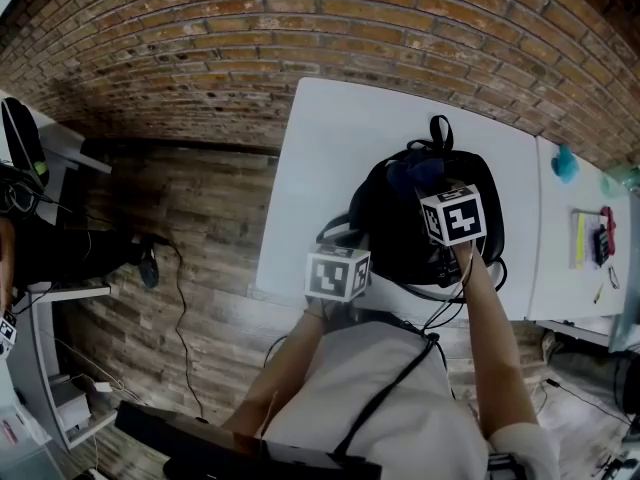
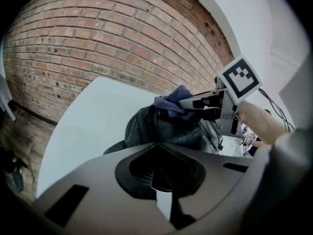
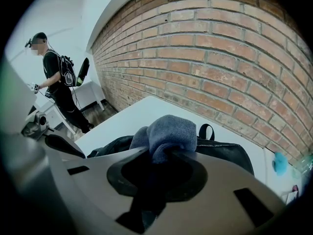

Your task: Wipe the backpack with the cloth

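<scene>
White table (image 1: pixel 320 148), backpack (image 1: pixel 388 218), cloth (image 3: pixel 171 130) in right tongs (image 3: pixel 162 155), bystander (image 3: pixel 56 80) in right gripper view

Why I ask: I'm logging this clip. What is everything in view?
backpack: one, black, lying on the table.
cloth: one, blue-grey, bunched above the backpack, clamped in the right gripper.
table: one, white, against the brick wall.
side table: one, white, at right, bearing small items.
brick wall: one, red-brown, behind the tables.
bystander: one, dark clothes, standing far off in the right gripper view.
left gripper: one, grey, jaws together on nothing, beside the backpack.
right gripper: one, grey, over the backpack, shut on the cloth.
</scene>
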Demonstrator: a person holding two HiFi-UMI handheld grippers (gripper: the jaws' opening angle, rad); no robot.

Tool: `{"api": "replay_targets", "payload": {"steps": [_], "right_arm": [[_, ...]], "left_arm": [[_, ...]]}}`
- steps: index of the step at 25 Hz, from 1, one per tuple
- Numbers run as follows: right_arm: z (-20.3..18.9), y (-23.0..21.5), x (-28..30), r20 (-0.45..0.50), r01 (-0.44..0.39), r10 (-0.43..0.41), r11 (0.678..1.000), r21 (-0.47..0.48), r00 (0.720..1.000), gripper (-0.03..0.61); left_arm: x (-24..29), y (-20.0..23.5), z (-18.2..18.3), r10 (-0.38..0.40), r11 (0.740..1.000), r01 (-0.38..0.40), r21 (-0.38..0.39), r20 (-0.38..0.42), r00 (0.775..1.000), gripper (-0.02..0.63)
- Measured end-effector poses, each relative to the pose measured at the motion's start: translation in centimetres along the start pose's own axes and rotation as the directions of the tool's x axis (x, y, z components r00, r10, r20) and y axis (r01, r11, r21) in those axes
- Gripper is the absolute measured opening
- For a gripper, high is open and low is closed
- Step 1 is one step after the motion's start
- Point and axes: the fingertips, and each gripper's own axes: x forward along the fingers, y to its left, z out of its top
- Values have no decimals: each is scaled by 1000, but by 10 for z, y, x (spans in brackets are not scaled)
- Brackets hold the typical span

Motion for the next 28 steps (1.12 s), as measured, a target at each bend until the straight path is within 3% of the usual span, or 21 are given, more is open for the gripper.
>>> {"api": "replay_targets", "payload": {"steps": [28], "right_arm": [[-67, 34, -49, -97, -61, 61, 998, 8, 993, 74]], "left_arm": [[2, -4, -6, -9, 1000, 9, -3, -11, 1000, 3]]}}
